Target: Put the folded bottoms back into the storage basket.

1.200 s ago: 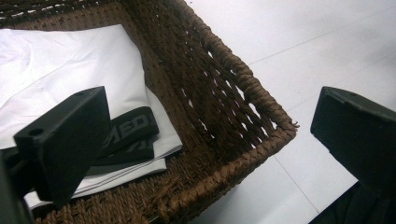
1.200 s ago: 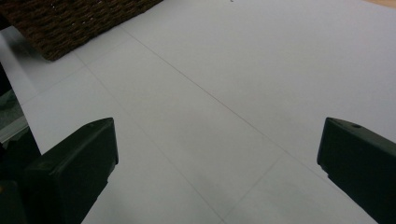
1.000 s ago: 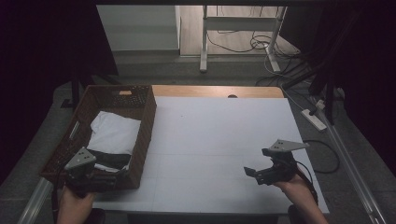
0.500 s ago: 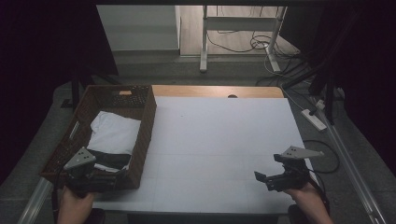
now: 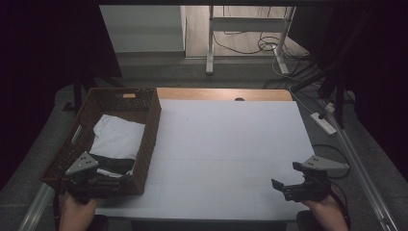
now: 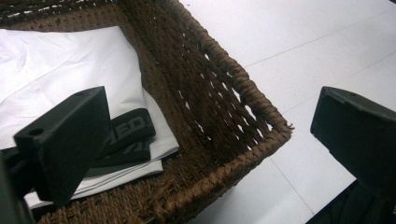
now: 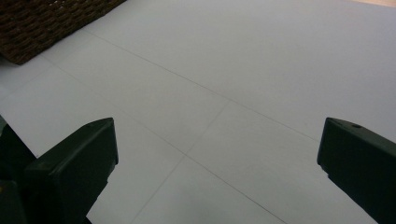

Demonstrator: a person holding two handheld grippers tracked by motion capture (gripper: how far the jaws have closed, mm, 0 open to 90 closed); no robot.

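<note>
Folded white garments (image 5: 115, 137) with a black waistband (image 6: 126, 135) lie untouched in the wicker basket (image 5: 149, 120) at the table's left. Left gripper (image 5: 103, 185) hovers over the basket's near corner, jaws wide; right gripper (image 5: 284, 187) waits wide-open over bare white tabletop (image 5: 231, 139). Everything remains to unload.

Basket (image 5: 150, 126) wall blocks the left; white table (image 5: 231, 144) lies open.

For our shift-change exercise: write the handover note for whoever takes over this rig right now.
Left gripper: open, empty, at the near corner of the wicker basket.
Right gripper: open, empty, over the white table near its front right edge.
Things: folded white clothes and a dark waistband piece lie in the basket.
Done: nothing taken out.
Left: probably grasp the first garment and lift it out.
</note>
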